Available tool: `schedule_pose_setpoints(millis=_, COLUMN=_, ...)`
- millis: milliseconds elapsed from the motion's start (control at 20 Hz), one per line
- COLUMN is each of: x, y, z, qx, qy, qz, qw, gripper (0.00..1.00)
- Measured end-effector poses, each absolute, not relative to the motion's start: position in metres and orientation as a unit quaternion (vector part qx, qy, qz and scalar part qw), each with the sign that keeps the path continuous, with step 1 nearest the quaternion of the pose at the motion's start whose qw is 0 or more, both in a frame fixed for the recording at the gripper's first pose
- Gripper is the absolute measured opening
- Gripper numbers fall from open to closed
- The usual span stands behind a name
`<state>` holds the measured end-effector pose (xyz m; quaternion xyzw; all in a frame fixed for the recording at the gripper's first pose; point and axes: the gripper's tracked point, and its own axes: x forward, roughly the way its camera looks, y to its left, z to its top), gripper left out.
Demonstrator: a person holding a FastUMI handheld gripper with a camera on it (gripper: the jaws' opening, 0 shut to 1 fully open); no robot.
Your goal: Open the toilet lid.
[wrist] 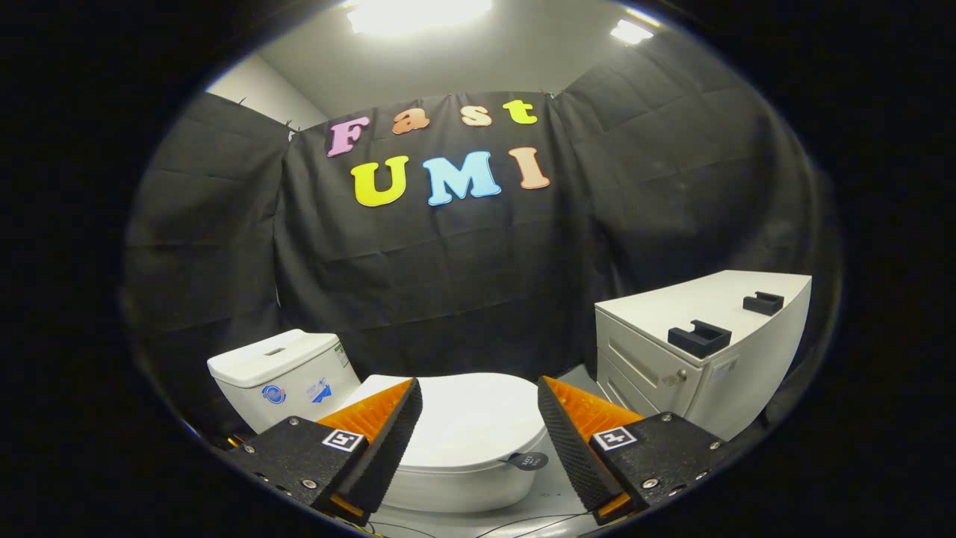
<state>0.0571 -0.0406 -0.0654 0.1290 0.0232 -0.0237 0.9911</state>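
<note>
Tongs (479, 418) open, fingers wide apart, gripping nothing, held above and short of the toilet. Toilet lid (478, 422) down flat on the bowl (463, 486), closed; it shows in the gap between the two fingers and just beyond their tips, no contact with either finger. A small dark tag (527, 460) sits at the lid's front rim, close to the right finger. Cistern (280, 373) stands behind the bowl, beyond the left finger, with a flush button on its top and stickers on its front face. To the right of the toilet, beyond the right finger, a white drawer cabinet (694, 373) stands on the floor (553, 501), apart from the bowl with a strip of pale floor between them. Two dark bracket-like pieces rest on the cabinet top: one (699, 338) near its front edge, one (762, 302) further back towards the far corner. A small knob shows on the cabinet's front. Thin cables lie on the floor below the fingers.
</note>
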Motion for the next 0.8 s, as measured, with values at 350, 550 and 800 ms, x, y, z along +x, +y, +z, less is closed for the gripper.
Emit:
schedule_pose_setpoints(millis=350, x=0.078, y=-0.042, z=-0.109, qx=0.174, qy=0.069, qz=-0.014, qw=0.982, gripper=0.97)
schedule_pose_setpoints(millis=550, x=0.089, y=-0.048, z=-0.136, qx=0.207, qy=0.097, qz=-0.023, qw=0.973, gripper=0.97)
schedule_pose_setpoints(millis=800, x=0.099, y=-0.060, z=-0.174, qx=0.266, qy=0.123, qz=-0.051, qw=0.955, gripper=0.97)
